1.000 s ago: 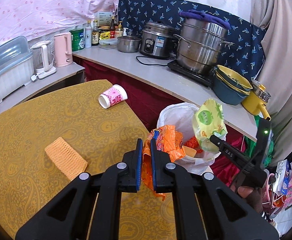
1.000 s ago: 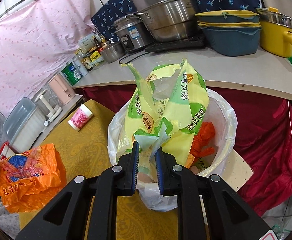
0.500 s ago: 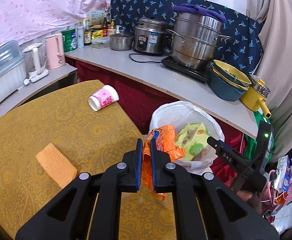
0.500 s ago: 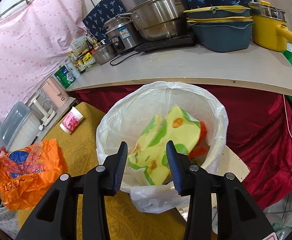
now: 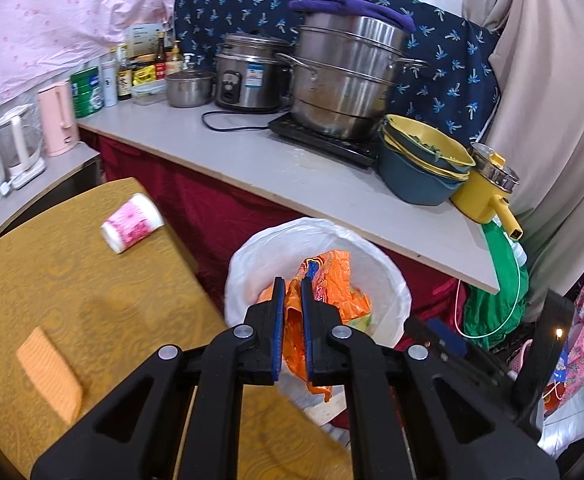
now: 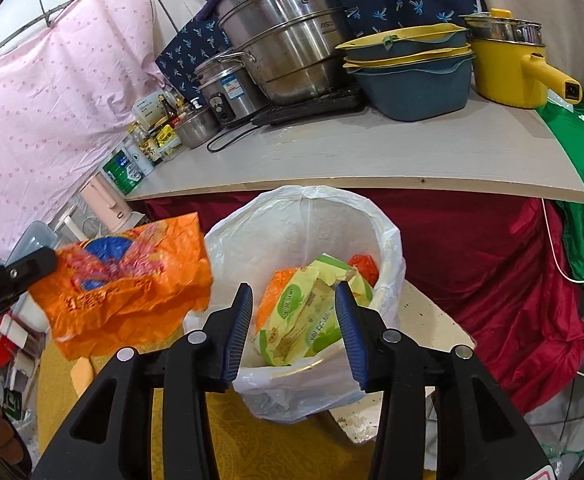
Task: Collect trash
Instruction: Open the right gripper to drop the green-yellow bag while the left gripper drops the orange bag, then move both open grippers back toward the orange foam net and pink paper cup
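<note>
Cataloguing the risks at the bin, item by item.

Item, left claw point(image 5: 292, 312): pinched tight on an orange wrapper point(image 5: 324, 292), which hangs over the mouth of the white-lined trash bin point(image 5: 388, 276) just off the table's far right edge. From the right wrist view the same wrapper point(image 6: 127, 276) looks to sit at or outside the bin's left rim, so which side of the rim it hangs on cannot be told. Risk: let go too soon, and the light crumpled film may catch the rim or slide down between bin and table point(image 5: 71, 280).

Item, right claw point(image 6: 292, 320): jaws opening, nothing between them, poised above the bin. A yellow-green packet point(image 6: 308, 320) lies inside on top of other rubbish, standing fairly high. Risk: the orange wrapper may perch on it and spill back out.

Item, liner: thin plastic, loosely draped over the rim. Risk: a claw tip dipping in could snag it and drag it off.

Item, paper cup point(image 5: 131, 228): on its side near the table's far edge, not yet collected. Risk: a nudge would roll it off.

Item, orange mesh cloth point(image 5: 49, 372): lying flat toward the table's left edge; whether it is trash is unclear.
</note>
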A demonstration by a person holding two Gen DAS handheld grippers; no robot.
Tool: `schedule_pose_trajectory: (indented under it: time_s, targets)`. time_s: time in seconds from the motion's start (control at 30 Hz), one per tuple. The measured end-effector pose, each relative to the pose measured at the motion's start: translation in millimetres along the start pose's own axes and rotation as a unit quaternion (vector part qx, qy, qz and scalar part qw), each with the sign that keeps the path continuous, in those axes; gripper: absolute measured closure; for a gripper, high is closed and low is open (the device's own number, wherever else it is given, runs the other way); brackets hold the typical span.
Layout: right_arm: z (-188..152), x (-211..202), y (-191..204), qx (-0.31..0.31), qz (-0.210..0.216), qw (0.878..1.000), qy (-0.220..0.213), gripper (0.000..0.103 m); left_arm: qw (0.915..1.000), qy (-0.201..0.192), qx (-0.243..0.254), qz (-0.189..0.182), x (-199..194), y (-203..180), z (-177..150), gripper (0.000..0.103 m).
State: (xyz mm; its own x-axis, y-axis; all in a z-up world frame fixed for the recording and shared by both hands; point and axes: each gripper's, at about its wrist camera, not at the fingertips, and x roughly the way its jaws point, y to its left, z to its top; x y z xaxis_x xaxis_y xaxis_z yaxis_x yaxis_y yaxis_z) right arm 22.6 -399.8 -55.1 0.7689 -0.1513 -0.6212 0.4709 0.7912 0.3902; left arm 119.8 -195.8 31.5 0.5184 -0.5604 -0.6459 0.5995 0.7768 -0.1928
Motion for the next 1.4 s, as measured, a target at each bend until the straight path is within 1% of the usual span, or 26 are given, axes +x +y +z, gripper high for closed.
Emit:
schedule_pose_trajectory:
  time_s: [0.17,0.27,0.3,0.33,0.37,0.4,0.43,0.5,0.7,0.77,0.87,1.4]
  targets:
    - [1,1,-6,0.005,-0.003,1.000,0.001,0.061,0.9999,0.009,-0.001,-0.008,24,-10,6,0.095]
    - [0,1,-6,0.005,-0.001,1.000,0.001,0.061,0.9999,0.006,-0.007,-0.008,35,-12,6,0.092]
    - [1,1,-6,0.005,0.000,1.000,0.001,0.061,0.9999,0.007,-0.009,-0.003,39,-12,6,0.085]
    - [1,1,-5,0.005,0.000,1.000,0.001,0.061,0.9999,0.007,-0.010,0.000,41,-12,6,0.080]
    - [1,1,-5,0.005,0.001,1.000,0.000,0.061,0.9999,0.008,-0.010,0.005,44,-11,5,0.072]
    - [2,1,-4,0.004,0.002,1.000,0.000,0.061,0.9999,0.008,-0.010,0.010,45,-11,4,0.067]
    - [2,0,-2,0.003,0.003,1.000,-0.001,0.061,0.9998,0.010,-0.011,0.014,46,-10,4,0.066]
    - [2,-1,1,0.000,0.006,1.000,-0.002,0.061,0.9996,0.011,-0.013,0.021,46,-6,2,0.058]
    - [7,-12,17,-0.012,0.017,1.000,-0.014,0.060,0.9991,0.012,-0.017,0.036,43,6,-5,0.057]
    - [9,-16,24,-0.020,0.017,0.999,-0.022,0.055,0.9989,0.013,-0.018,0.040,41,10,-8,0.057]
    - [10,-19,32,-0.028,0.020,0.999,-0.026,0.055,0.9988,0.013,-0.020,0.043,39,14,-11,0.057]
    - [7,-15,71,-0.057,0.036,0.998,-0.019,0.055,0.9966,0.013,-0.047,0.066,22,52,-24,0.057]
